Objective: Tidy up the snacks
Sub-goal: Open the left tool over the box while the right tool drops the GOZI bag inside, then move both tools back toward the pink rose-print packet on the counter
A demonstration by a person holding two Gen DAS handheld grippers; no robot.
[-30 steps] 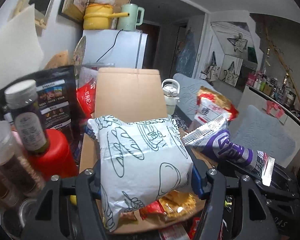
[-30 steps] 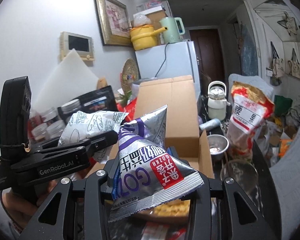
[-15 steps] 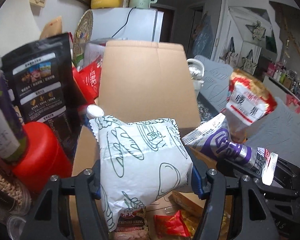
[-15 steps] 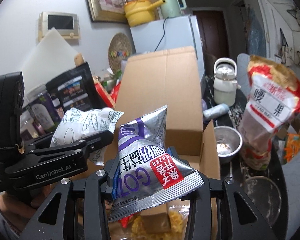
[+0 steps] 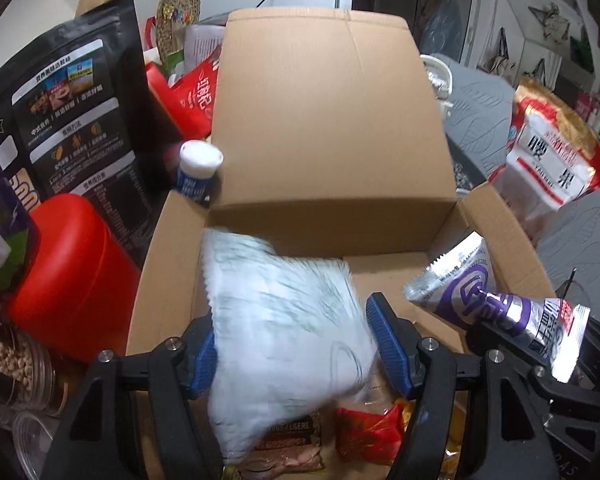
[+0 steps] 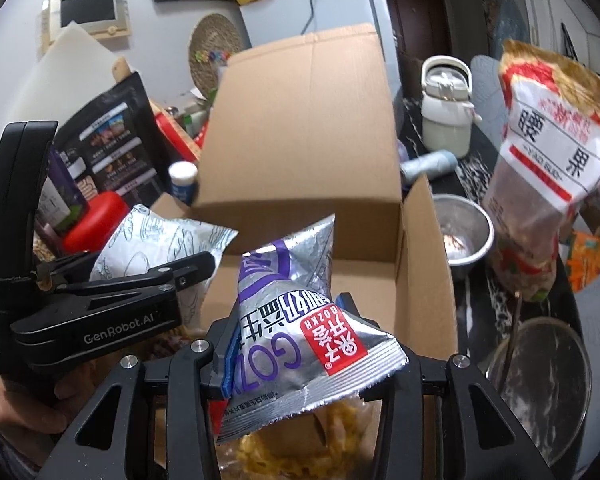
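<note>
Both wrist views look steeply down, close over the same open cardboard box (image 5: 332, 128), right view seeing the left's side.

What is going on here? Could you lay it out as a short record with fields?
Setting: cluttered counter with an open brown cardboard box
Left gripper: jaws have just been opening; blurred white bread-print snack bag between them, over the box
Right gripper: shut on silver-and-purple foil snack packet
Inside box: red wrapper and other snack packs
Beside box: red plastic canister, black stand-up pouch
Stage: both snacks at the box, not yet resting inside
</note>
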